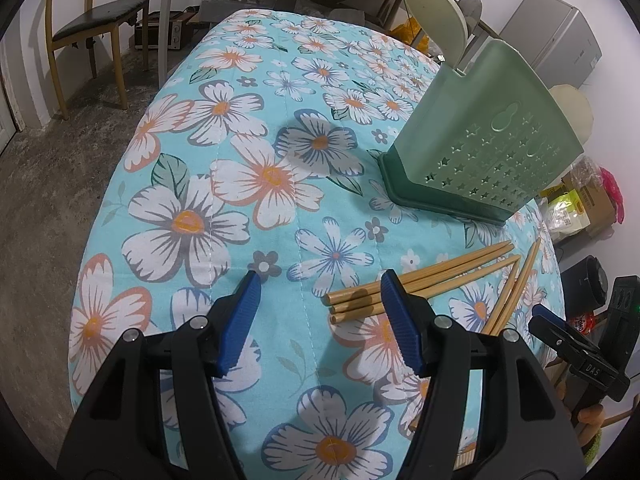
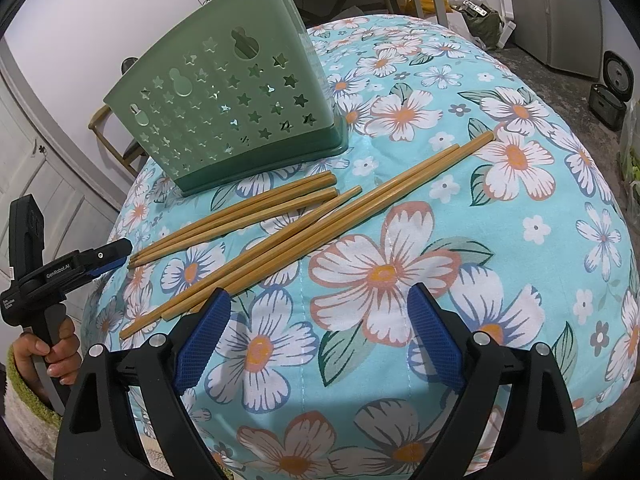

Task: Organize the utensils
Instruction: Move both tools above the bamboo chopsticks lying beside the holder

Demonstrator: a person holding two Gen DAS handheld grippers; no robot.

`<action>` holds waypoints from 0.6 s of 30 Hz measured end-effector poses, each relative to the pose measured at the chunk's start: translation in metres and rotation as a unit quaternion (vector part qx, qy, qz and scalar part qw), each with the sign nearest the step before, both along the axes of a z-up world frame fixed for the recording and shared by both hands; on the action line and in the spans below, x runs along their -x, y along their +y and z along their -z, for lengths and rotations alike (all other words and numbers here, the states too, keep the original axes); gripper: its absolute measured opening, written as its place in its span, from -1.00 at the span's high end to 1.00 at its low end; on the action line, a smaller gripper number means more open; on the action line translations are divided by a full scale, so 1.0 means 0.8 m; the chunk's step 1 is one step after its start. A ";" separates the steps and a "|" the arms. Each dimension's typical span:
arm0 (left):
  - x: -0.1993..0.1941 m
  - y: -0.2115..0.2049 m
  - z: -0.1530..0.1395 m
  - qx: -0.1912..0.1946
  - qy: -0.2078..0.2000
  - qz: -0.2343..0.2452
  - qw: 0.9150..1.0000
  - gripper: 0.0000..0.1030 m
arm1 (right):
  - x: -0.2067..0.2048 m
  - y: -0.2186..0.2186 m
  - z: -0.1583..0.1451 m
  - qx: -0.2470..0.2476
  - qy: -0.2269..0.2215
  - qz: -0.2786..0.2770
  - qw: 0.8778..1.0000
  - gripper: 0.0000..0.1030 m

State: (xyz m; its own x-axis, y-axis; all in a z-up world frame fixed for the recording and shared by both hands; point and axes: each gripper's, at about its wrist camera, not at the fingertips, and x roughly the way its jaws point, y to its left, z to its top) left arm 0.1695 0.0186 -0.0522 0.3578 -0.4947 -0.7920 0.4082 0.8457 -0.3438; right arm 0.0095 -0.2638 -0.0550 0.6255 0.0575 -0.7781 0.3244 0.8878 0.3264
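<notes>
Chopsticks (image 2: 256, 236) loose on the floral bench (image 2: 400, 264) before the green holder (image 2: 224, 108), some ends hidden behind the right gripper (image 2: 320, 320). Both pairs of fingers spread, empty, left gripper (image 1: 320, 320) included. Holder contents mostly hidden.

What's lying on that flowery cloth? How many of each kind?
Wooden chopsticks: 7 (bunched together, so roughly)
Green utensil holder: 1
Total: 8
</notes>
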 end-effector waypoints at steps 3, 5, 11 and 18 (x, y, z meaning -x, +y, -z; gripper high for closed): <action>0.000 0.000 0.000 0.000 0.000 0.000 1.000 -0.15 | 0.000 0.000 0.000 0.000 0.000 0.000 1.000 -0.72; 0.000 0.000 0.000 0.000 0.000 0.000 1.000 -0.15 | 0.000 0.000 0.000 0.000 0.000 0.000 1.000 -0.72; 0.000 0.001 0.001 0.000 0.000 0.000 1.000 -0.15 | 0.000 0.000 0.000 -0.001 -0.001 0.001 1.000 -0.72; 0.000 0.001 0.001 0.000 0.000 0.000 1.000 -0.15 | 0.000 0.002 0.001 0.000 -0.003 0.001 1.000 -0.74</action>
